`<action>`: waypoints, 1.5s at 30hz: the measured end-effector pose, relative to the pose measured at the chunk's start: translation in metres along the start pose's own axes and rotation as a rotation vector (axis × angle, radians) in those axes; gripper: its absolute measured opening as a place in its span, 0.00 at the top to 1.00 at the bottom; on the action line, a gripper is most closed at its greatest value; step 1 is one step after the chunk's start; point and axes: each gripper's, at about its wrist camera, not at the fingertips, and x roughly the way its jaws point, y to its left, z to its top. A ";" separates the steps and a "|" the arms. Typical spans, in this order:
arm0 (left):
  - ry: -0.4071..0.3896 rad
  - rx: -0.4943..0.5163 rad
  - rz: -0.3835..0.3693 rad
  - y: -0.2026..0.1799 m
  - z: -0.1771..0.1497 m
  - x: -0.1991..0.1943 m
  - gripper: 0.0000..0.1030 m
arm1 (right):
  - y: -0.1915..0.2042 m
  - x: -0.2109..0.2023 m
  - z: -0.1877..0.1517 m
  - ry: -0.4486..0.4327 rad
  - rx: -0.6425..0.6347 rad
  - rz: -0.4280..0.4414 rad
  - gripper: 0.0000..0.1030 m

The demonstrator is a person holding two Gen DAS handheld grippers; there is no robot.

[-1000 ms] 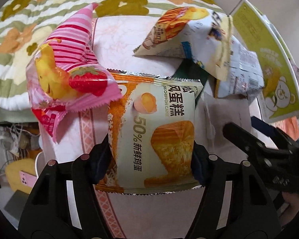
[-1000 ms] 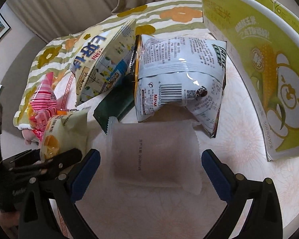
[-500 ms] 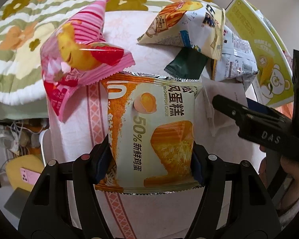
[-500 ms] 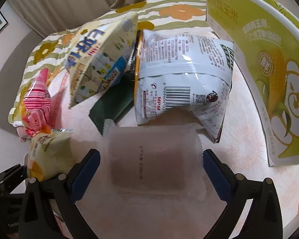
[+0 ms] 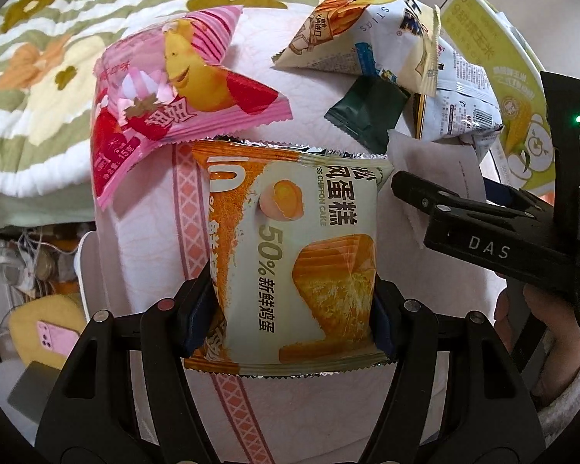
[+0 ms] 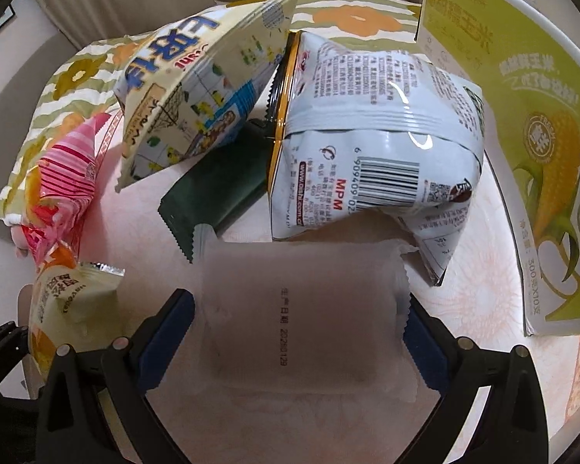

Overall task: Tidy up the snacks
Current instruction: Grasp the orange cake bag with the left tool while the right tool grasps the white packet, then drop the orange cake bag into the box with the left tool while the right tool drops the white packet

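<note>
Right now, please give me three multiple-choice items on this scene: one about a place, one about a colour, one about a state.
1. Where does the dark green packet lie?
A. Partly under the puffed bags
B. Inside the corn box
C. On the pink packet

2. What colour are the pads of the right hand-held gripper?
A. Red
B. Blue
C. Yellow

3. What is the state of the left hand-held gripper?
A. Open and empty
B. Shut on the pink packet
C. Shut on the chiffon cake packet

Answers:
1. A: its far end goes under the cream bag and the grey bag.
2. B: blue pads flank the white packet.
3. C: both pads press the packet's sides.
</note>
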 end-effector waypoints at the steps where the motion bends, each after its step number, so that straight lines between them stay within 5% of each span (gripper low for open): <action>1: -0.001 0.000 0.001 0.001 -0.001 -0.001 0.39 | 0.002 0.000 0.000 -0.002 -0.012 -0.011 0.14; 7: -0.001 -0.009 -0.002 0.001 -0.004 -0.002 0.39 | 0.013 -0.006 -0.002 -0.020 -0.059 -0.031 0.28; 15: -0.027 -0.014 -0.001 -0.005 -0.007 -0.022 0.39 | 0.005 -0.027 -0.024 -0.008 -0.036 0.038 0.30; 29: -0.212 0.098 -0.015 -0.063 0.034 -0.103 0.39 | -0.030 -0.155 -0.004 -0.232 -0.051 0.047 0.30; 38: -0.310 0.133 -0.018 -0.144 0.076 -0.131 0.39 | -0.103 -0.200 0.028 -0.338 -0.020 0.090 0.30; 45: -0.351 0.122 -0.036 -0.248 0.116 -0.112 0.39 | -0.188 -0.220 0.059 -0.376 -0.055 0.109 0.30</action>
